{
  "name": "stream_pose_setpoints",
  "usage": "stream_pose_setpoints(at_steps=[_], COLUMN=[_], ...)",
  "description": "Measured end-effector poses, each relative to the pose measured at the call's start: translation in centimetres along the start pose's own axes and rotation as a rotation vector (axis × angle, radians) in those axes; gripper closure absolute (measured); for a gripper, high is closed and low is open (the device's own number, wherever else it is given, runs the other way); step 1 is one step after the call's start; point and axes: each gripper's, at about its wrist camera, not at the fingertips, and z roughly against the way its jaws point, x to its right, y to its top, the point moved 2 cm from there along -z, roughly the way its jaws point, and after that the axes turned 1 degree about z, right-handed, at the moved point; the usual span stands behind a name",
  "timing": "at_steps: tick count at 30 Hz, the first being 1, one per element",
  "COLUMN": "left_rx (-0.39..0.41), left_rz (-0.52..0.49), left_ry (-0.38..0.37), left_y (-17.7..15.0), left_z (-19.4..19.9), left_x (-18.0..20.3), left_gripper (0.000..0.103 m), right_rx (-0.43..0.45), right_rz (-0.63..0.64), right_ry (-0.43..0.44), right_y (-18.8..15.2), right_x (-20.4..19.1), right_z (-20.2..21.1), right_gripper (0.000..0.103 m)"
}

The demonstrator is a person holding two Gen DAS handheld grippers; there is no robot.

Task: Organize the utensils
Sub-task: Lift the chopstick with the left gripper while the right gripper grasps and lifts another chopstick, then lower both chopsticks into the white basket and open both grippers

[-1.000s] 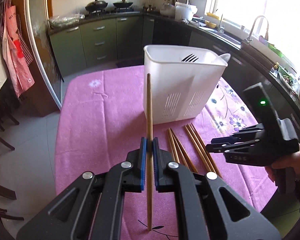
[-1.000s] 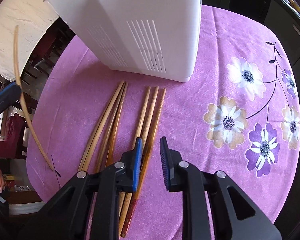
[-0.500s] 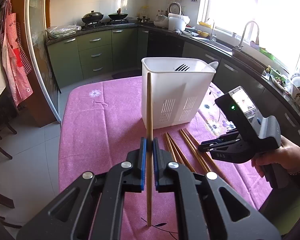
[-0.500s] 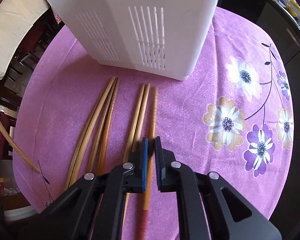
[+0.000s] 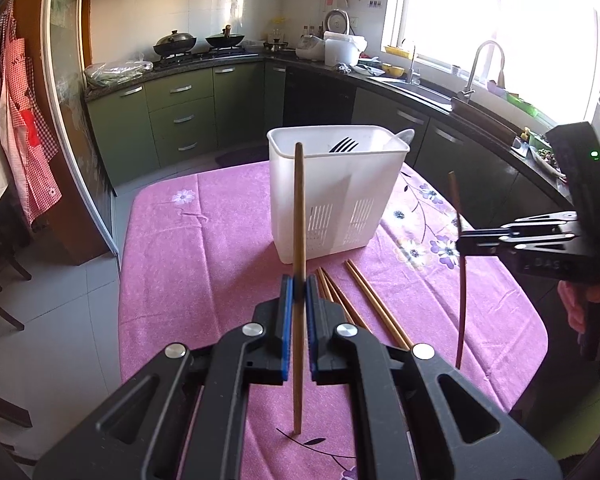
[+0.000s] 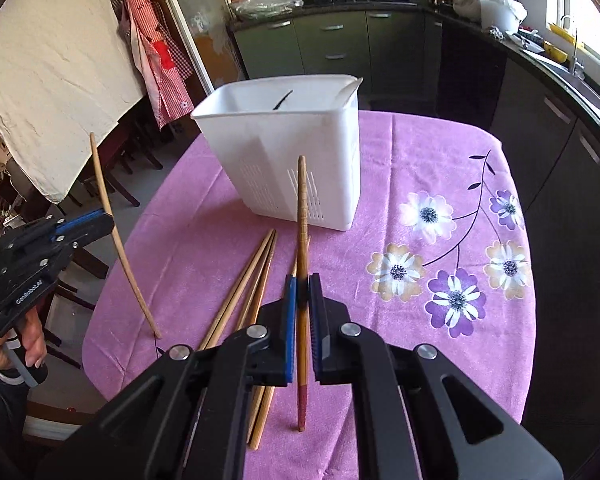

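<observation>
Both grippers are up off the table, each with a chopstick. In the left wrist view the left gripper (image 5: pixel 297 294) sits at lower centre, its blue-padded jaws pinched narrow on a pale chopstick (image 5: pixel 298 240) that stands nearly upright through the middle of the frame, its top in front of the white utensil holder (image 5: pixel 336 200). The holder stands on the pink flowered tablecloth (image 5: pixel 204 248) just above centre, and dark fork tines (image 5: pixel 342 145) poke up inside its rim, with a pale spoon-like handle at its far right corner.

Over on the right edge of that same view, the right gripper (image 5: pixel 462 246) reaches in sideways, clamped on a darker chopstick (image 5: pixel 462 300) that hangs clear of the cloth, roughly upright. A hand shows behind its handle.

Switch to the right wrist view: the right gripper's jaws are closed tight on that chopstick, which has a reddish lower end and rises up the centre of the frame in front of the holder's slotted wall. At the left edge the other gripper shows again, carrying its pale stick at a slant.

Still lying on the cloth: loose chopsticks (image 6: pixel 240 292), fanned side by side, between the holder and the near table edge, just left of the right gripper's jaws. Green kitchen cabinets (image 5: pixel 180 120) fill the upper background, with a red checked apron (image 5: pixel 24 128) on the left.
</observation>
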Motion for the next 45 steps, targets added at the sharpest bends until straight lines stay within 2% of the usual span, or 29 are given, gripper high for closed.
stream_pose_setpoints(at_steps=[6, 13, 20, 25, 30, 33, 35, 39, 45], left_rx=[0.012, 0.022, 0.055, 0.144, 0.285, 0.352, 0.364, 0.341, 0.294], left_rz=[-0.016, -0.024, -0.036, -0.038, -0.061, -0.057, -0.045, -0.028, -0.014], left_ry=[0.000, -0.013, -0.055, -0.094, -0.067, -0.050, -0.041, -0.009, 0.024], left_y=[0.3, 1.1, 4.6, 9.8, 15.0, 17.5, 18.4, 19.0, 18.0], left_z=[1.0, 1.5, 3.1, 6.0, 8.4, 8.6, 7.8, 4.3, 0.1], left_x=[0.5, 1.0, 1.8, 2.4, 2.9, 3.0, 2.9, 2.7, 1.9], left_gripper=[0.097, 0.097, 0.097, 0.097, 0.097, 0.097, 0.097, 0.097, 0.097], right_rx=[0.066, 0.114, 0.193, 0.266, 0.370, 0.424, 0.444, 0.434, 0.368], right_rz=[0.014, 0.020, 0.041, 0.061, 0.080, 0.072, 0.064, 0.034, 0.018], right_ry=[0.016, 0.033, 0.073, 0.101, 0.087, 0.073, 0.059, 0.026, 0.000], right_y=[-0.4, 0.6, 3.8, 6.7, 10.6, 13.5, 15.3, 18.1, 19.4], right_x=[0.7, 0.6, -0.4, -1.1, -1.6, -1.5, -1.4, -0.5, 0.3], right_z=[3.6, 5.2, 9.2, 12.8, 16.8, 18.1, 18.0, 15.4, 9.4], right_gripper=[0.096, 0.096, 0.096, 0.096, 0.096, 0.096, 0.096, 0.096, 0.096])
